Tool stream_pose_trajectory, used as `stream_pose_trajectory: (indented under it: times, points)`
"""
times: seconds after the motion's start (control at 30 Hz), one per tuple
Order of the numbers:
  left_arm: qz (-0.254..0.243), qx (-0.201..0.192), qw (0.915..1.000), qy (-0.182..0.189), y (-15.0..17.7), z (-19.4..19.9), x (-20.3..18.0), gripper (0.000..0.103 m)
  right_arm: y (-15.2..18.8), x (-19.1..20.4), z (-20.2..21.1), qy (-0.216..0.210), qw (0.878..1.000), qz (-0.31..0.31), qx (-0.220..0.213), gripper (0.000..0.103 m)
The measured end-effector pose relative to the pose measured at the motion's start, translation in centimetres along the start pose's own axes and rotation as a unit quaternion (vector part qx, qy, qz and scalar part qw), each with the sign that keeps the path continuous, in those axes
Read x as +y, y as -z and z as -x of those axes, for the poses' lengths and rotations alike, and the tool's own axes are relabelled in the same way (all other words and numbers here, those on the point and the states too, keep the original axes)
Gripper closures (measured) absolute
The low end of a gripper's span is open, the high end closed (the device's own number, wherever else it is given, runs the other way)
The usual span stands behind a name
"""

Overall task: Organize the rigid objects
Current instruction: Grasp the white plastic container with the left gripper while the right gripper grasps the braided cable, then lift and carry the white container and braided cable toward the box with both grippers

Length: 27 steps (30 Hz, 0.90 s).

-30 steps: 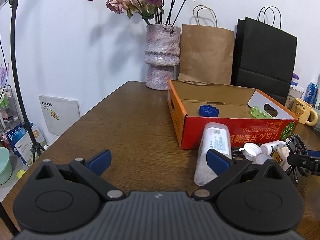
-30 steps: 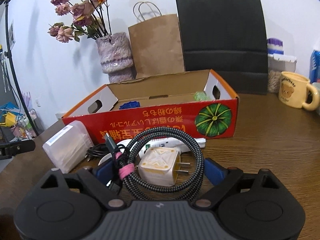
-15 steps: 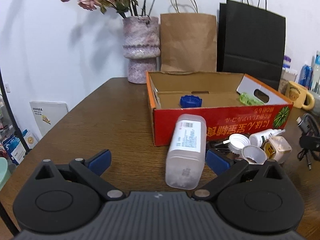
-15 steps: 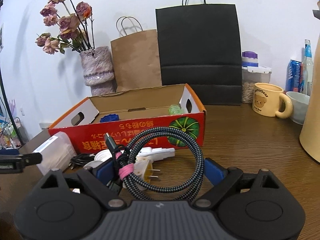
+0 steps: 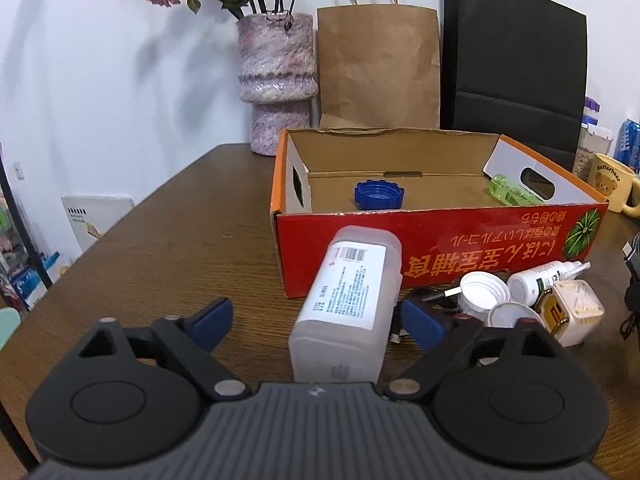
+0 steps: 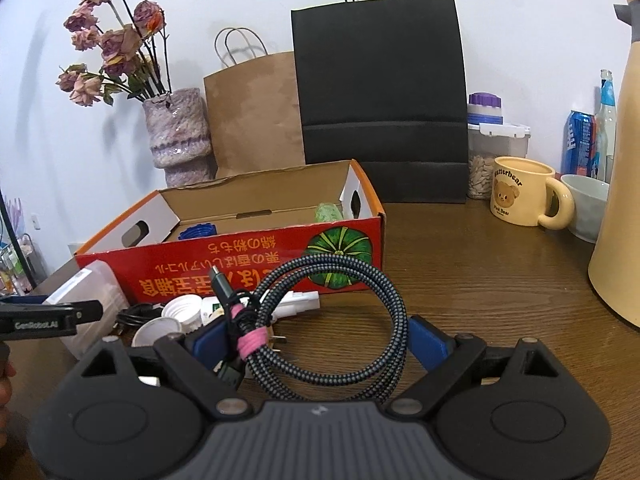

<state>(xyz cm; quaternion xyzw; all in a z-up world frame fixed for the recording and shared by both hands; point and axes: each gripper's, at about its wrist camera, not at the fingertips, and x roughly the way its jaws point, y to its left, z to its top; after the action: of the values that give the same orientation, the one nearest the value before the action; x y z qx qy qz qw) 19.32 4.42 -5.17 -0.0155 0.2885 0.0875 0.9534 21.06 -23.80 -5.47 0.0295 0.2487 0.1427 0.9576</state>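
My left gripper (image 5: pixel 318 322) is open, and a clear plastic box (image 5: pixel 348 300) with a white label lies between its fingers on the table. My right gripper (image 6: pixel 316 340) is shut on a coiled braided cable (image 6: pixel 332 320) bound with a pink tie, held above the table. The red cardboard box (image 5: pixel 440 248) stands open behind; it holds a blue cap (image 5: pixel 379 195) and a green bottle (image 5: pixel 514 192). In front of it lie white caps (image 5: pixel 482 290), a small white bottle (image 5: pixel 544 278) and a cream charger plug (image 5: pixel 572 312). The box also shows in the right wrist view (image 6: pixel 240 256).
A vase of dried roses (image 5: pixel 278 80), a brown paper bag (image 5: pixel 376 68) and a black bag (image 5: pixel 516 60) stand at the back. A bear mug (image 6: pixel 524 192), a bowl (image 6: pixel 584 204), a jar (image 6: pixel 490 152) and a tall cream jug (image 6: pixel 620 200) stand to the right.
My left gripper has swung right and closer, so the clear plastic box now lies between its fingers. My right gripper has lifted the cable up and moved right, away from the charger plug.
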Motion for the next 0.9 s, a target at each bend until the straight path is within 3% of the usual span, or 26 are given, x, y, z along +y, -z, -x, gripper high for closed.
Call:
stream_pose_trajectory:
  times: [0.17, 0.23, 0.4, 0.9]
  points:
    - [0.004, 0.000, 0.9999, 0.015, -0.1, -0.3, 0.0, 0.039, 0.0, 0.1, 0.0, 0.001, 1.000, 0.001, -0.002, 0.010]
    - [0.001, 0.005, 0.9997, 0.022, -0.1, -0.5, -0.1, 0.061, 0.0, 0.1, 0.0, 0.002, 1.000, 0.001, -0.002, 0.010]
    - [-0.007, 0.008, 0.9996, 0.027, 0.1, -0.5, -0.4, 0.062, 0.1, 0.2, -0.1, 0.003, 1.000, 0.004, -0.001, 0.010]
    - [-0.022, -0.006, 0.9997, -0.010, 0.6, 0.8, -0.2, 0.062, 0.2, 0.4, 0.1, -0.001, 1.000, 0.008, -0.004, 0.010]
